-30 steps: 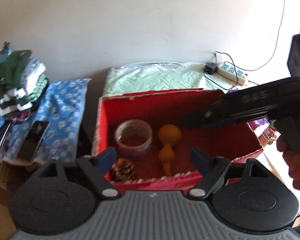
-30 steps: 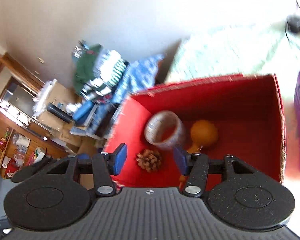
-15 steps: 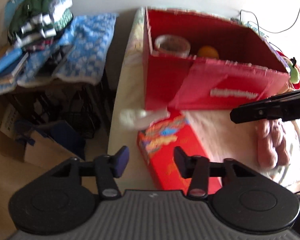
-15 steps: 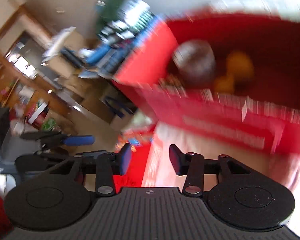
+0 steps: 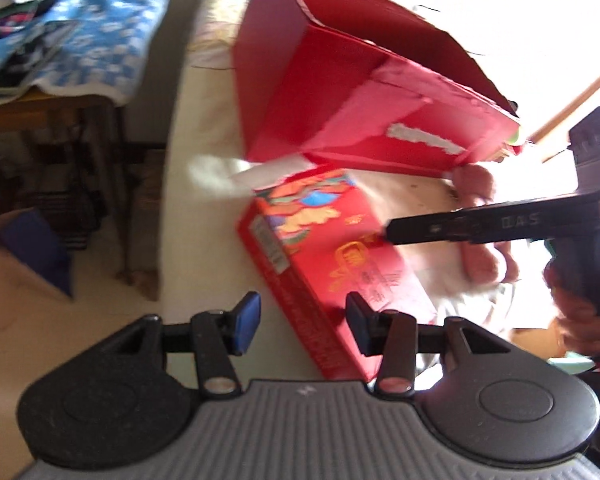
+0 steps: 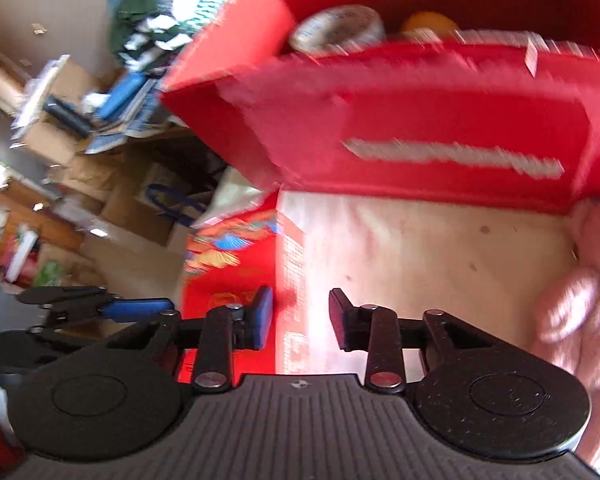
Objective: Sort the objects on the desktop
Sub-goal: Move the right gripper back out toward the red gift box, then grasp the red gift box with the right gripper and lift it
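The red bin (image 6: 440,120) at the back of the table (image 6: 420,248) already holds a tape roll (image 6: 336,32) and an orange thing (image 6: 428,26) beside it; so part of the sorting looks done. Left out are a flat red box (image 5: 332,256), lying in front of the bin near the table's left edge, and a pink plush (image 5: 484,232) to its right, close against the bin's front corner; some white stuff lies blurred behind the box, and I cannot tell what it is.

The left gripper (image 5: 300,322) hangs over the box's near end, jaws apart and empty, the box not yet between the pads; the right gripper (image 6: 300,316) is over the box's right edge, jaws apart, having just been closing, with nothing clamped. The box seems the next thing to go; the plush after it. By my reckoning about half remains.
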### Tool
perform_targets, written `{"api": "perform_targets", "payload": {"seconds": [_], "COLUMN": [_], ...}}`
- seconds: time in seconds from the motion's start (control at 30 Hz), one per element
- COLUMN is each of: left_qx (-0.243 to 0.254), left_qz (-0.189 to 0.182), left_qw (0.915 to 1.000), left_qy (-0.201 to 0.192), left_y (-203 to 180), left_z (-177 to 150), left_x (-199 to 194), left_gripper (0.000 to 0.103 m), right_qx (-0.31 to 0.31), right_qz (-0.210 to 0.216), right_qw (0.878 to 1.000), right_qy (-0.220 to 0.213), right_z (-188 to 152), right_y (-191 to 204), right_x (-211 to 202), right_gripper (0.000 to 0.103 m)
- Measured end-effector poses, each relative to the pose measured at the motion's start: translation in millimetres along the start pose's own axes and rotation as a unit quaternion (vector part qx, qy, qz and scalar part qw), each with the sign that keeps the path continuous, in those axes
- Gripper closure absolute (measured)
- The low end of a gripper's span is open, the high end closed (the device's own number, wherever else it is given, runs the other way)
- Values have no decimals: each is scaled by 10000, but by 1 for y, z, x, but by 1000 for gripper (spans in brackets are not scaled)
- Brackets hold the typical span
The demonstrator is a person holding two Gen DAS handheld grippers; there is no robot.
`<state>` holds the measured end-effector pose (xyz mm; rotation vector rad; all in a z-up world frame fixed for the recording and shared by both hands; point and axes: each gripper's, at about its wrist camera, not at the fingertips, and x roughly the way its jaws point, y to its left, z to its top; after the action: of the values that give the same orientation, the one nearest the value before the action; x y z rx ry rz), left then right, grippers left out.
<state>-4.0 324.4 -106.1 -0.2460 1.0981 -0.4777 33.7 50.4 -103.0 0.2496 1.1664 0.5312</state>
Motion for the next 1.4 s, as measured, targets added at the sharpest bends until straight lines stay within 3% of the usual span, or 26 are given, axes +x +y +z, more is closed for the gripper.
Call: {"api": "perform_targets", "payload": {"seconds": [0.07, 0.33, 0.53, 0.6, 0.73, 0.9, 1.03, 1.2, 1.33, 1.4], "left_qx": [32, 750, 869, 978, 1180, 857, 609, 455, -51, -109], "left_qz": [-196, -139, -325, -292, -264, -551, -511, 118, 142, 125], "left_qw": [9998, 9969, 9949, 9935, 9905, 9921, 9927, 9883, 9922, 9926], "left_qy": [38, 203, -406, -498, -648, -728, -903, -1450, -1239, -1206], "left_y": [-4, -47, -83, -98, -126, -130, -125, -106, -85, -93], "left_z": [5, 12, 26, 31, 38, 46, 48, 28, 10, 6], "left_x": [7, 17, 3, 9, 20, 26, 17, -21, -19, -9], "left_gripper": [56, 52, 46, 46, 44, 43, 43, 34, 35, 35], "right_qx": [259, 342, 262, 281, 743, 530, 395, 12, -422, -404], "right_qz": [29, -294, -613, -670, -510, -410, -32, 416, 475, 561], "right_qw": [9997, 9983, 9970, 9969, 9958, 9959, 9960, 9964, 9962, 9966], "right_qy": [-41, -365, -400, -308, -131, -613, -805, -743, -587, -453], "right_z": [-2, -9, -6, -5, -9, -7, -5, 2, 4, 9], "right_y": [-6, -12, -28, -37, -69, -82, -85, -70, -55, -56], "right_x": [-2, -11, -13, -12, -15, -53, -71, -74, -66, -60], "right_gripper": [68, 68, 68, 75, 76, 74, 69, 65, 61, 60]}}
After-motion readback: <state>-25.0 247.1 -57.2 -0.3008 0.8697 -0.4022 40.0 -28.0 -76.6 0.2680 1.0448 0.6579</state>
